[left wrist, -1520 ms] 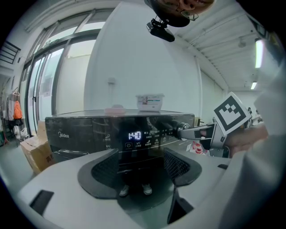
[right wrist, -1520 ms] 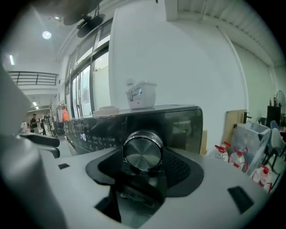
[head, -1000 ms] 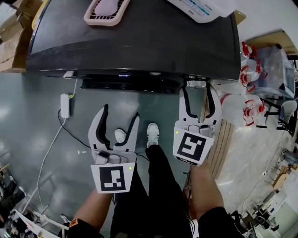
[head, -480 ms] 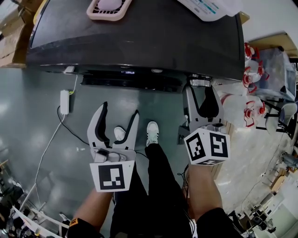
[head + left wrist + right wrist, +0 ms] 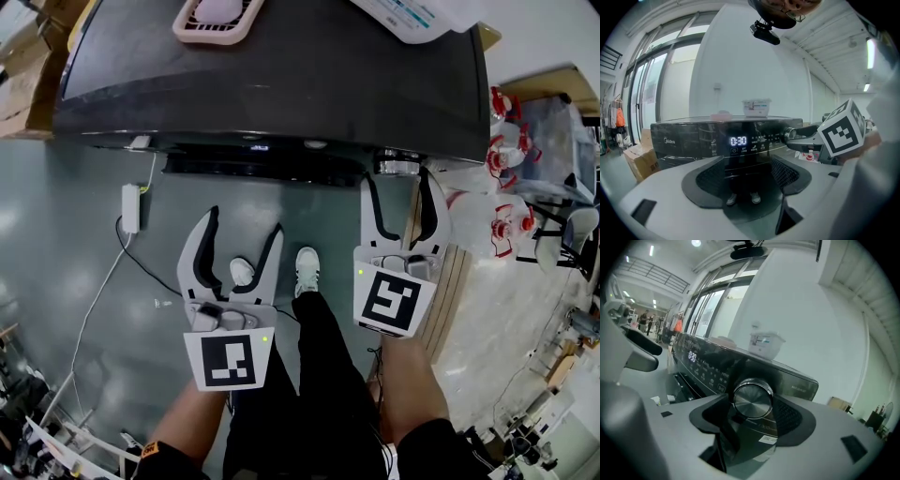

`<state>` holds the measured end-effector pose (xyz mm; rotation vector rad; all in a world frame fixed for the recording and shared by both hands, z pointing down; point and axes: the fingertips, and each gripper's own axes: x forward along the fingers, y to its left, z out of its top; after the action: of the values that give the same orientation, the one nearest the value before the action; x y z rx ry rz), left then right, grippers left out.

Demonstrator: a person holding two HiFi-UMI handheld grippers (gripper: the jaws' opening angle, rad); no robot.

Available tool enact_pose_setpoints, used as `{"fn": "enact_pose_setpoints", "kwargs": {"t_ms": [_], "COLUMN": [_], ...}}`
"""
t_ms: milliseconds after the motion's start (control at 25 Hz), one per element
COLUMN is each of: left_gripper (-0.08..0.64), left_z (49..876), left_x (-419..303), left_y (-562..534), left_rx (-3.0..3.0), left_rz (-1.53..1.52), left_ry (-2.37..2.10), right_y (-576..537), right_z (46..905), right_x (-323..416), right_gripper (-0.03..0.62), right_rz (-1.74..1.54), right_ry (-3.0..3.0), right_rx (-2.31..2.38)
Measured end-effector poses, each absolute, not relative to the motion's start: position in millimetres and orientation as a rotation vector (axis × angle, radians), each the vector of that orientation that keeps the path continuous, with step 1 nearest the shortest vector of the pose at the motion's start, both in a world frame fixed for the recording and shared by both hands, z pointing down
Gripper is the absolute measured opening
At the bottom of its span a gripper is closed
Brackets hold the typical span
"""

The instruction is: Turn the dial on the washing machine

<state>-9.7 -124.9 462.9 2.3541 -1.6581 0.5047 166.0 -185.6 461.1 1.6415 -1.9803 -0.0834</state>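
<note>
At the left, the left gripper (image 5: 242, 225) hangs in front of the washing machine (image 5: 272, 94) with its jaws spread wide and nothing between them, taking no part in the job. Across the machine's dark glossy front panel, the lit display (image 5: 738, 140) sits near the middle, and the dial (image 5: 752, 399) stands out from the panel at its right end, just under the top edge. It is a round metal-faced knob with a polished rim, rigid and fixed to the machine, so weight is no concern; it probably turns against click stops and needs a firm, steady twist. The smooth rim looks slippery, so the ribbed pads should close squarely on opposite sides of that rim, well back from the face, to keep from sliding off. The right gripper (image 5: 398, 192) points straight at the dial with the knob between its jaw tips; the jaws have just been opening a little, and the pads appear to stand just beside the rim without pressing on it.
</note>
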Motion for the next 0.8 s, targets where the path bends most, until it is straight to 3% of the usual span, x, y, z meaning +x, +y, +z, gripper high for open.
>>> {"fn": "enact_pose_setpoints", "kwargs": {"t_ms": [200,480,680,800], "left_gripper": [0.301,0.301,0.301,0.301], "left_z": [465,466,466,467], "left_x": [-10,-10,-10,-8], "left_y": [-124,-125,-124,-124], "left_rx": [2.349,2.351,2.352,2.357], "left_rz": [0.507,0.515,0.51,0.511], "left_ry": [-1.654,-1.647,-1.643,-1.637], "right_y": [-188,-189,-189,-186], "right_z": [459,459,461,464], "right_x": [172,179,181,181], "right_gripper": [0.284,0.282,0.288,0.307], "right_rz": [0.028,0.488,0.47,0.258], "right_ry": [-2.026,-2.265,-2.247,-2.148], "right_rx": [1.751,1.895,1.88,1.821]}}
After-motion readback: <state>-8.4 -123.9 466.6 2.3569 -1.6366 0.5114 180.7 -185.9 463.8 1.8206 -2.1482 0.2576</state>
